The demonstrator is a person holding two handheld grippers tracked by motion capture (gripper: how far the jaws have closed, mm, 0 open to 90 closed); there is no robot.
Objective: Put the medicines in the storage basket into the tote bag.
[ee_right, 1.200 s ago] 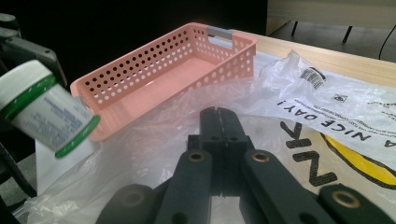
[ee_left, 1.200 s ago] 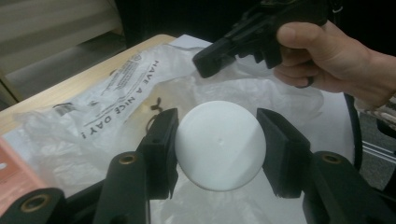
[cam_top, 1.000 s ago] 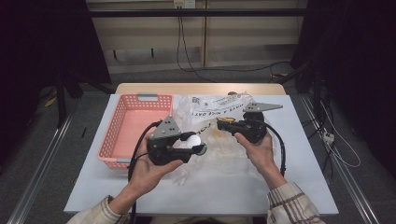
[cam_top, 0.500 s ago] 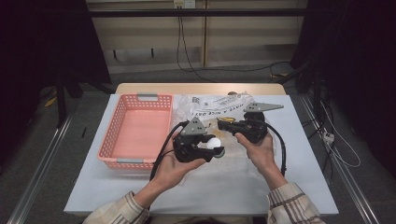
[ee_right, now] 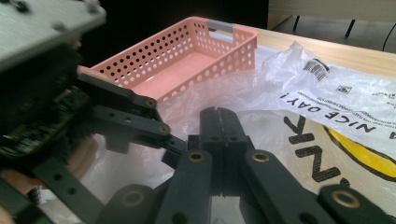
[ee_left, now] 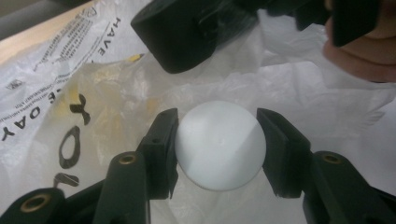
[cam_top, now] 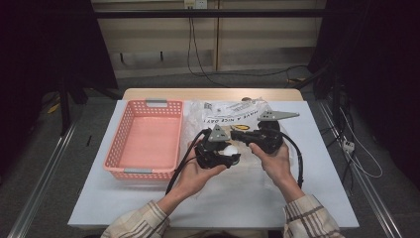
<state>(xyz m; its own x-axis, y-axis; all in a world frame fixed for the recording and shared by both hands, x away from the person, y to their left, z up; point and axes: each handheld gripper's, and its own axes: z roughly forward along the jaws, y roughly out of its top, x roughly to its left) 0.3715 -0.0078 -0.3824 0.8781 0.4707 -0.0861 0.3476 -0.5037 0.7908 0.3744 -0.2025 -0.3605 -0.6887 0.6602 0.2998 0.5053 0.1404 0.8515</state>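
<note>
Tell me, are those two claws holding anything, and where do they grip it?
The left gripper clamps a white ball across its middle. The right gripper is shut, seemingly pinching the plastic bag; the exact spot is unclear.

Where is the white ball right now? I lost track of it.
The white ball sits clamped in the left gripper, over the plastic bag at mid-table, just right of the pink basket in the high view.

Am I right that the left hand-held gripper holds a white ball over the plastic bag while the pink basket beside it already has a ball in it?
Not quite. The pink basket is empty, as the high view shows. The left hand-held gripper does hold the white ball over the plastic bag.
</note>
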